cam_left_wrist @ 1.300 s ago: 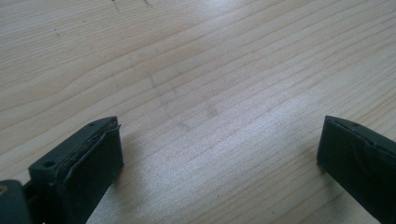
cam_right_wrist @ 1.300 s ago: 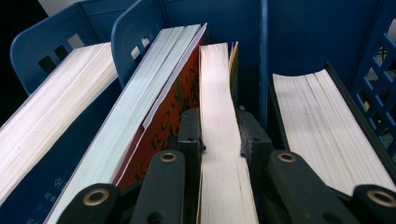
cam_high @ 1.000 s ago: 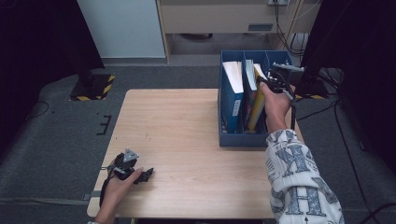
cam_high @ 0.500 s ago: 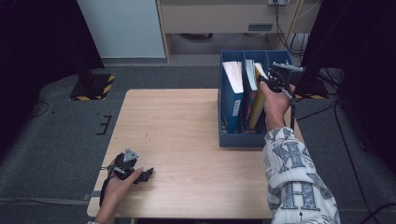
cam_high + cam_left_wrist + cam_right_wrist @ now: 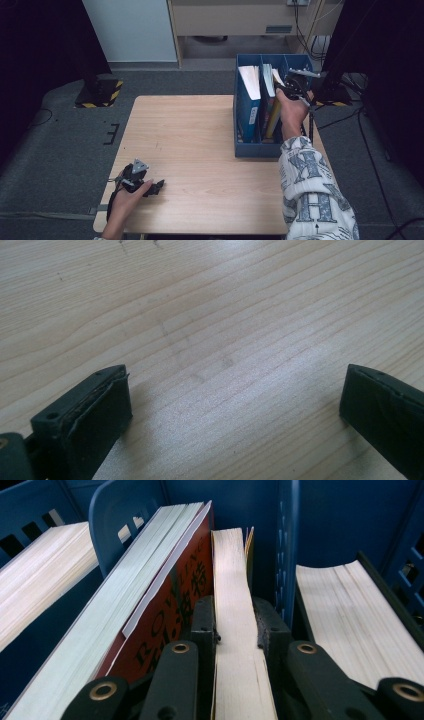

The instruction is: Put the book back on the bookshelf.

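Note:
A blue file box [image 5: 246, 146] with three compartments stands on the right side of the wooden table [image 5: 200, 135]. Books stand in it. My right gripper [image 5: 286, 86] [image 5: 235, 622] reaches into the middle compartment and is shut on a thin yellow-covered book [image 5: 232, 580] [image 5: 275, 116], its pads pressed on both covers. A red-covered book [image 5: 170, 585] leans just left of it. My left gripper [image 5: 150, 187] [image 5: 235, 405] rests on the table near the front left corner, jaws wide open over bare wood.
Another thick book [image 5: 360, 615] fills the compartment right of the blue divider [image 5: 284, 555], and a white-paged one [image 5: 250, 82] stands in the left compartment. Dark stands and cables [image 5: 330, 92] sit on the floor to the right of the table.

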Available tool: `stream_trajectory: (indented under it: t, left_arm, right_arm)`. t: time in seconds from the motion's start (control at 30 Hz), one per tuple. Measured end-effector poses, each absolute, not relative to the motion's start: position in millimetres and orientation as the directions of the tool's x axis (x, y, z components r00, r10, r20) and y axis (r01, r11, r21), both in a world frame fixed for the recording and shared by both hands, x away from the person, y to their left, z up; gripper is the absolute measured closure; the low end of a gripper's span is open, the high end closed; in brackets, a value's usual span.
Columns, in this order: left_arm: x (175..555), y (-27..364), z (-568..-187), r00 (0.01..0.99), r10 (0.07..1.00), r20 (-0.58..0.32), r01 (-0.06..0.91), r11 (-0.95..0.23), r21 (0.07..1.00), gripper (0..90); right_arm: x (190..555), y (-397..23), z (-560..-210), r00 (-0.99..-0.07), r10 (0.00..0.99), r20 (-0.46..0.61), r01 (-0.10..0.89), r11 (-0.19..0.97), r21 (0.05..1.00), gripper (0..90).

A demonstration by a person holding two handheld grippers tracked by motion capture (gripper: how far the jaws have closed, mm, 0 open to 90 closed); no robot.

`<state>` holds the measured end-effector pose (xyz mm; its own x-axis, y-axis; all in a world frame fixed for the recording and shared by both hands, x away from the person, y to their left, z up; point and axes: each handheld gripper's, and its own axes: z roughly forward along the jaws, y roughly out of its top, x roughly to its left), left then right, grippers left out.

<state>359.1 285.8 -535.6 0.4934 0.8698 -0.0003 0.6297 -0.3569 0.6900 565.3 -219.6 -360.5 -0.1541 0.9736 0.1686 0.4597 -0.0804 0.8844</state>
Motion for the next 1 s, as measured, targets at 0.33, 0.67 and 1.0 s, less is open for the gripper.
stream_trajectory:
  t: [0.33,0.67,1.0]
  left_arm:
    - [359.1,285.8,-535.6,0.494,0.87,0.0,0.629,-0.357,0.69,0.0]
    - [359.2,285.7,-535.6,0.493,0.87,0.0,0.629,-0.357,0.69,0.0]
    - [359.2,285.7,-535.7,0.494,0.87,0.0,0.629,-0.357,0.69,0.0]
  right_arm:
    - [565.2,-219.3,-363.9,-0.153,0.974,0.167,0.459,-0.079,0.885,74.8]
    - [562.9,-221.4,-363.3,-0.147,0.977,0.157,0.478,-0.069,0.876,74.1]
    - [560.0,-225.2,-362.4,-0.152,0.97,0.192,0.477,-0.098,0.873,70.1]
